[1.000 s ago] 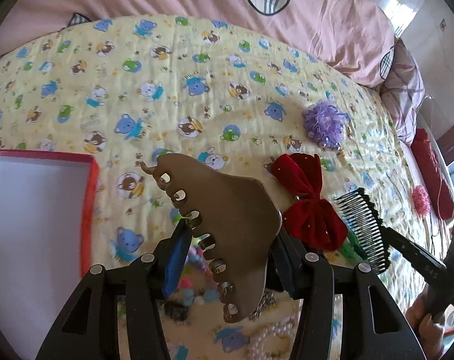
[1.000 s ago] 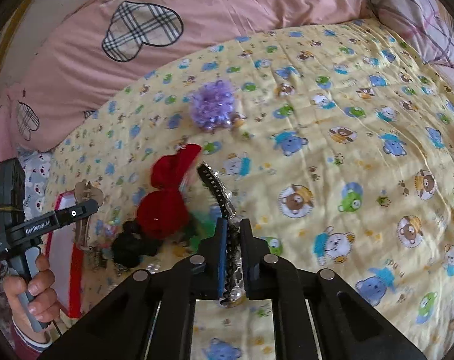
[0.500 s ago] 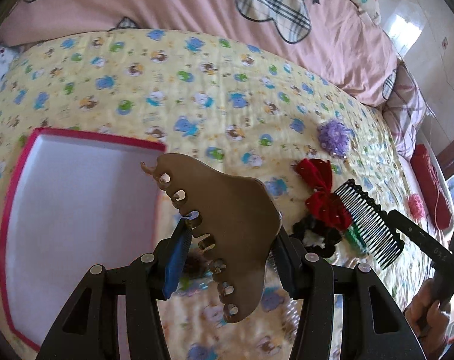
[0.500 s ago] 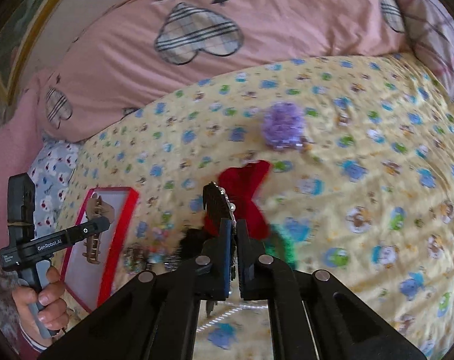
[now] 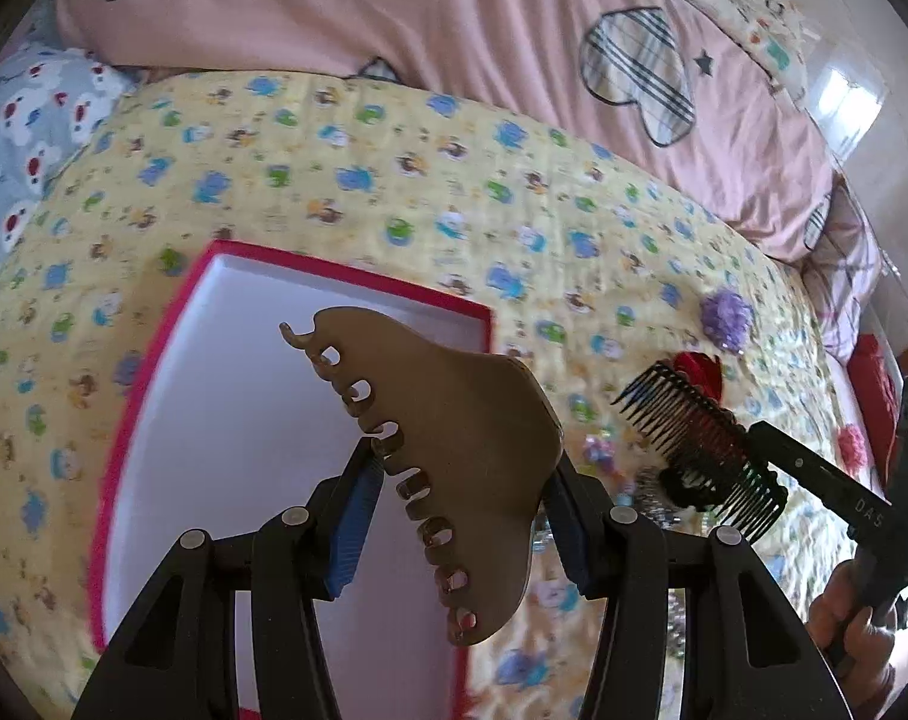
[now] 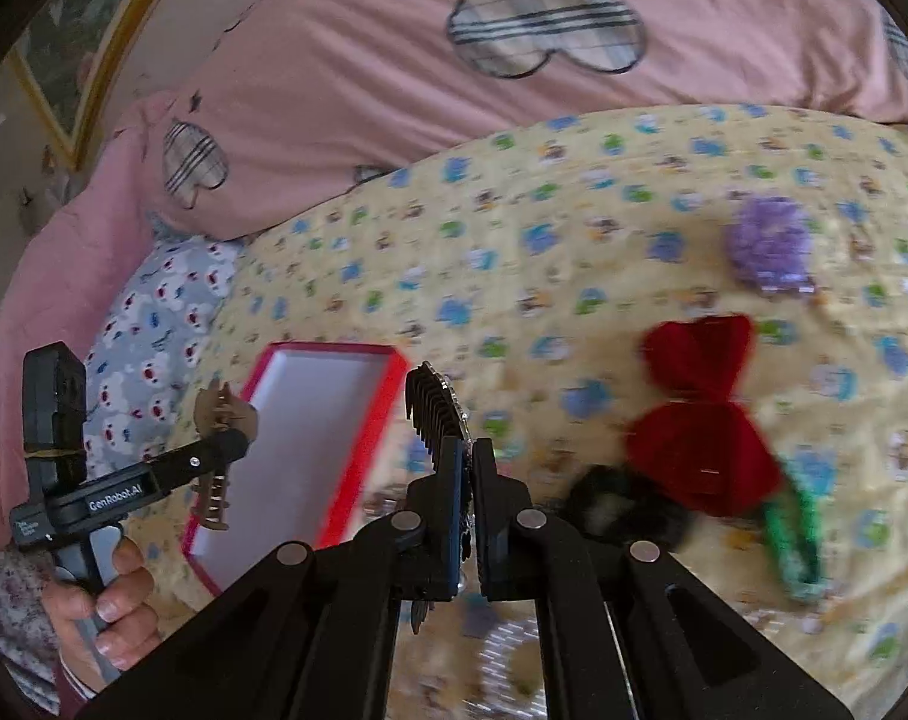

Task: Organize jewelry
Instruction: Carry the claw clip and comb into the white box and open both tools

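Note:
My left gripper (image 5: 463, 495) is shut on a brown claw hair clip (image 5: 454, 456), held in the air over the right part of the red-rimmed white box (image 5: 172, 324). In the right wrist view the same clip (image 6: 217, 450) hangs beside the box (image 6: 388, 414). My right gripper (image 6: 466, 480) is shut on a black hair comb (image 6: 433, 408), its teeth pointing left, just right of the box. From the left wrist view the comb (image 5: 688, 438) is to the right, in front of the red bow (image 5: 700, 366).
On the yellow bear-print blanket lie a red bow (image 6: 694, 414), a purple pom-pom (image 6: 766, 246), a black scrunchie (image 6: 610, 510), a green band (image 6: 796, 546) and beads (image 5: 601, 450). A pink duvet (image 5: 454, 18) lies behind. A hand (image 6: 106, 600) holds the left gripper's handle.
Both grippers have moved left across the bed with their items. The box now lies under the claw clip, and the comb has come close to the box's right rim.

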`<state>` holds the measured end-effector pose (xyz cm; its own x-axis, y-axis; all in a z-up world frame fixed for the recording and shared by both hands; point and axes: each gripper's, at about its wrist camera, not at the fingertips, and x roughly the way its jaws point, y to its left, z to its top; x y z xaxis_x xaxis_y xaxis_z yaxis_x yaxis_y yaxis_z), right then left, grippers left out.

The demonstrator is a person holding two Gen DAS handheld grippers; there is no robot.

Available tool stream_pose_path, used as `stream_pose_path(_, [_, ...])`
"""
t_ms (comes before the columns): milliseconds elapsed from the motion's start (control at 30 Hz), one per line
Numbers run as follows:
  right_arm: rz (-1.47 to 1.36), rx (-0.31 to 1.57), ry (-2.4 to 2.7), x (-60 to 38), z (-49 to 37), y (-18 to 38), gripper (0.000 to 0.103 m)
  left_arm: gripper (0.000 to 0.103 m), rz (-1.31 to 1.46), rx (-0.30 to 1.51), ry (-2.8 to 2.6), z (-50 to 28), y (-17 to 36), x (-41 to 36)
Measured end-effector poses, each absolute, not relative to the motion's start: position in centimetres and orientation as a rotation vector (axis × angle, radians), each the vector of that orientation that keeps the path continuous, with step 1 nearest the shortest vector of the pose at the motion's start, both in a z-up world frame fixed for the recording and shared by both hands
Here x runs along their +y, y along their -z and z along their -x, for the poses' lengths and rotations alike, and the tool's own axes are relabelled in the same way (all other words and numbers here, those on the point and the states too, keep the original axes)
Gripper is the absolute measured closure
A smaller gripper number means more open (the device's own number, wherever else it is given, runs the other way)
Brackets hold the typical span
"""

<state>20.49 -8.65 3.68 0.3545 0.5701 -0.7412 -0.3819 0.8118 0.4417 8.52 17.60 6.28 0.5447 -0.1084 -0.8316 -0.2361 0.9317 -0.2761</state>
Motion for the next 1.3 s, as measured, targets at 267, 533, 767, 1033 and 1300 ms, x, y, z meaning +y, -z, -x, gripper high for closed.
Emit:
stream_pose_path(267, [-0.250, 1.055, -0.737, -1.2, -21.7, -2.8, 0.100, 0.052, 0.379, 1.025, -0.150, -8.3, -5.5, 21.1])
stream_pose_path(533, [-0.299, 1.096, -0.778, 4.0, -23.5, -0.1, 0.100, 0.052, 0.364, 1.068, -0.167, -11.5, -3.2, 23.0])
stream_pose_path(767, [-0.350, 1.113, -0.779, 5.6, -25.2, 2.4, 0.100, 0.052, 0.344, 1.095, -0.174, -14.2, -1.2, 24.3])
stream_pose_path(1033, [-0.364, 1.141, -0.760, 6.3, -26.1, 5.2, 0.100, 0.052, 0.336, 1.117, -0.167, -16.9, 1.7, 25.3])
stream_pose_path(1300, [-0.321, 1.167, -0.743, 7.1, -26.4, 6.6, 0.101, 0.051, 0.344, 1.122, -0.171, -17.9, 3.6, 25.6])
